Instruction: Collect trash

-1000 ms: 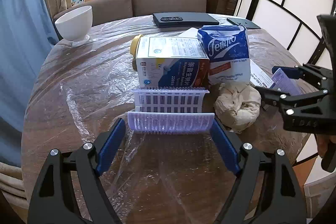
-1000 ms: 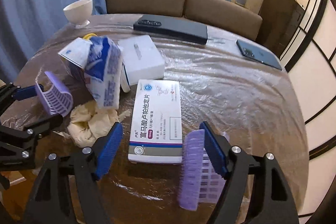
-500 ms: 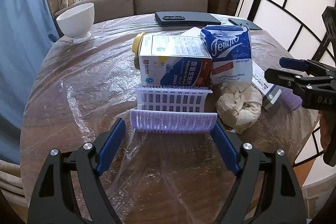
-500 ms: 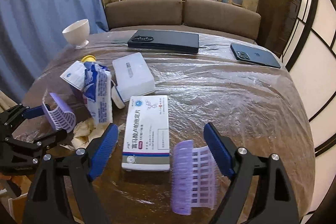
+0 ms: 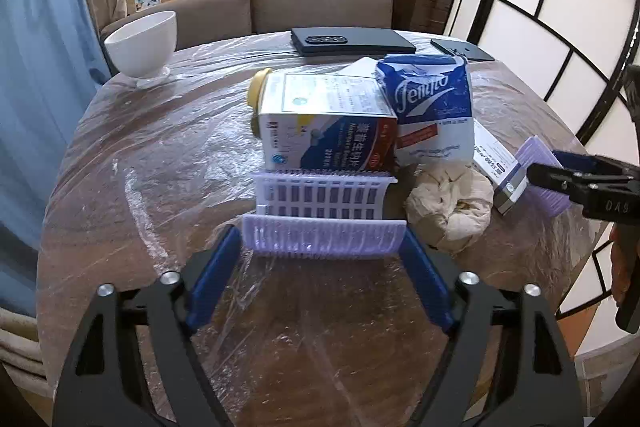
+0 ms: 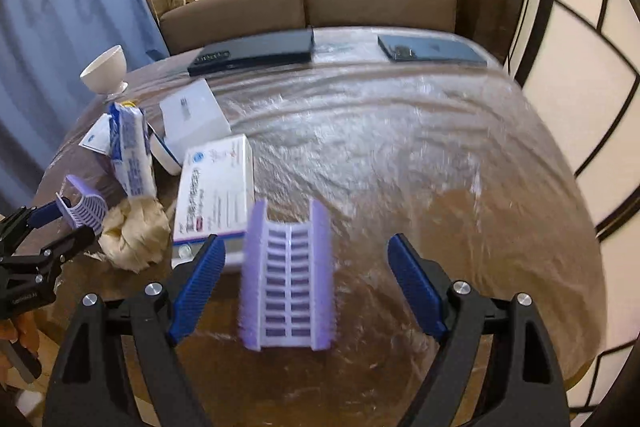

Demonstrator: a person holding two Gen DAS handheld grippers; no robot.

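Note:
My left gripper (image 5: 320, 267) is open, with a lilac ribbed plastic tray (image 5: 324, 213) lying between its blue fingers on the plastic-covered round table (image 5: 160, 155). Behind it stand a white-blue medicine box (image 5: 328, 125) and a blue Tempo tissue pack (image 5: 432, 111). A crumpled beige tissue ball (image 5: 450, 209) lies to the right. My right gripper (image 6: 306, 285) is open over a second lilac tray (image 6: 288, 275). A flat medicine box (image 6: 216, 191) and the tissue ball (image 6: 134, 233) lie to its left.
A white bowl (image 5: 142, 43) stands at the far left. A black keyboard-like case (image 5: 352, 41) and a dark phone (image 6: 432, 49) lie at the back. A white box (image 6: 194, 113) sits behind the flat medicine box. A brown sofa (image 5: 320, 7) is behind the table.
The lilac tray that sat by my right gripper's right finger now lies centred between the open fingers. The right gripper has swung to the right. My left gripper has barely moved.

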